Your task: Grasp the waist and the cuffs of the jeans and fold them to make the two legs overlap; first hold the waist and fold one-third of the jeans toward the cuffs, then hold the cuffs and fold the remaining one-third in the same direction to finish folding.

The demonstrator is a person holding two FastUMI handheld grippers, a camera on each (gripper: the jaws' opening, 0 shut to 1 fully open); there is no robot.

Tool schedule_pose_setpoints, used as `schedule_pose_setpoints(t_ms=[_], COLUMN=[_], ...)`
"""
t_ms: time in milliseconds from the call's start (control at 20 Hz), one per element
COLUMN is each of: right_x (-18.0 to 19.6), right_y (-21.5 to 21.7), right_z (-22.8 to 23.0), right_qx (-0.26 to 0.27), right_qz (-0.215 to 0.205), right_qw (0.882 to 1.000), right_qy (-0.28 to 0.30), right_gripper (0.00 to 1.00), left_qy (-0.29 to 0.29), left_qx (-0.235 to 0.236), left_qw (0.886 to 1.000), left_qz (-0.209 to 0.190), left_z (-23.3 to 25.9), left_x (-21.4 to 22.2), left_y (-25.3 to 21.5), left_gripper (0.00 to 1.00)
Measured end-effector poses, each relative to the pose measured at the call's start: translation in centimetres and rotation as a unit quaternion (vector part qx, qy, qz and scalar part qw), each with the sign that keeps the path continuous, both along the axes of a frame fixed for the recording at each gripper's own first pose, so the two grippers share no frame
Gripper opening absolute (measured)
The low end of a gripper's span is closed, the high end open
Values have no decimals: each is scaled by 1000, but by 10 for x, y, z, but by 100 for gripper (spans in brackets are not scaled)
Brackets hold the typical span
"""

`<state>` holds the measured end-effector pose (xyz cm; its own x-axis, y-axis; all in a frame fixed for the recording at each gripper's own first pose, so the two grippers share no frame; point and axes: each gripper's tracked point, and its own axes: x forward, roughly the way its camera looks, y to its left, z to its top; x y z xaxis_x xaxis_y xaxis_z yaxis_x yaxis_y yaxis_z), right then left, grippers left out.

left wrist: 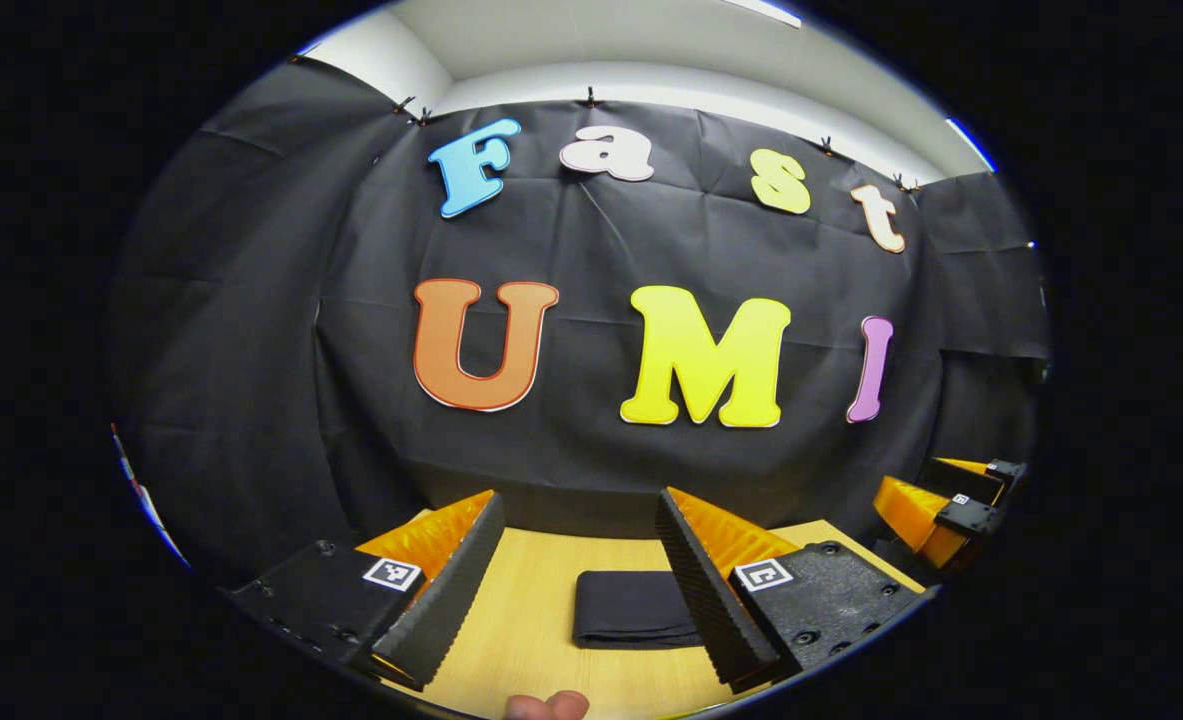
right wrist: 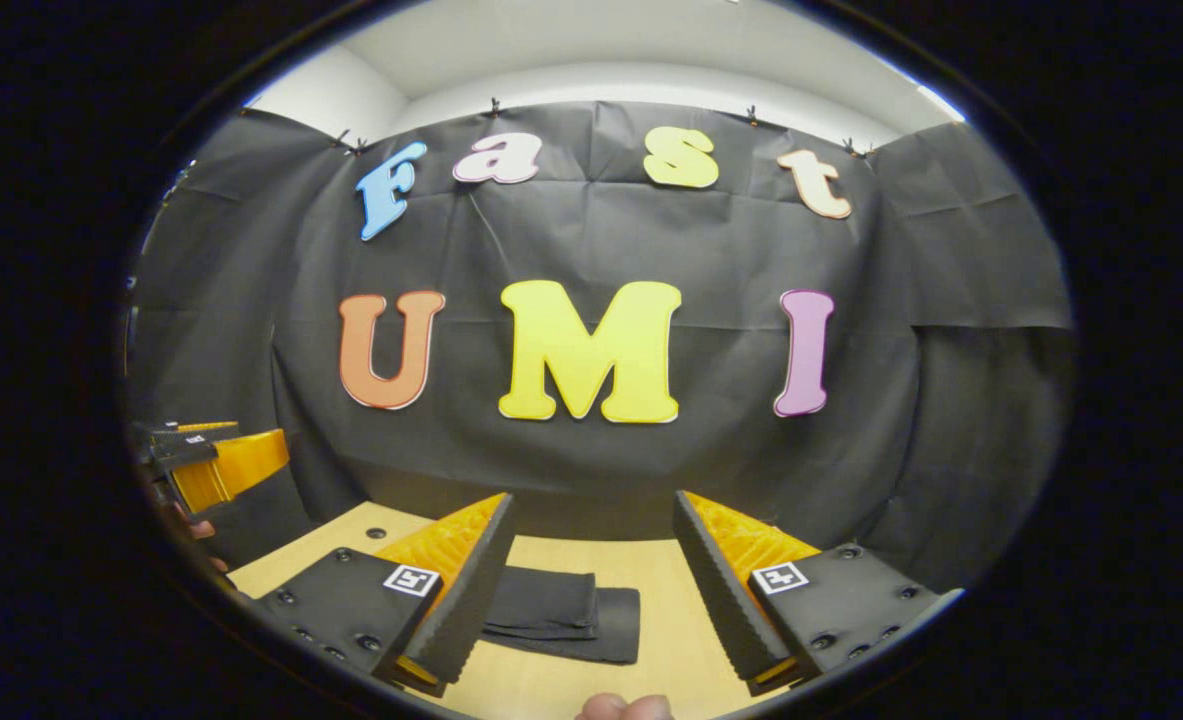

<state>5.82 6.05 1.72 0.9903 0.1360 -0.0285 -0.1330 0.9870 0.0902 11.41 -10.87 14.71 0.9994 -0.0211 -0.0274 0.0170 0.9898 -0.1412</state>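
Left gripper (left wrist: pixel 579 585): jaws spread wide, nothing between them, held above table (left wrist: pixel 521 640). Right gripper (right wrist: pixel 591 590): jaws likewise wide apart, empty, above same table. Jeans (left wrist: pixel 631 608): dark, folded into compact stack, flat on table. Seen in left gripper view: jeans lie ahead, between fingers, nearer right-hand finger, partly hidden behind it. Seen in right gripper view: jeans (right wrist: pixel 571 612) ahead, toward left-hand finger, edge tucked behind it. Neither gripper touching jeans. Fingertip of person (left wrist: pixel 549 706) at bottom edge, near side of jeans.
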Motion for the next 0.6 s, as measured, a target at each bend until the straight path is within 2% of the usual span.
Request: schedule_pose_setpoints(t_ms=[100, 600], right_x=[0, 2], right_y=[-3, -2], right_z=[2, 3], right_qx=[-1, 1], right_qz=[-4, -5], right_qw=[1000, 1000], right_qy=[-3, -6], right_gripper=[94, 94], left_qy=[-2, -3], left_qx=[1, 1], left_qw=[1000, 1000], left_qz=[5, 2], left_z=[1, -1], left_x=[-4, -2], left_y=[3, -6], left_gripper=[98, 98])
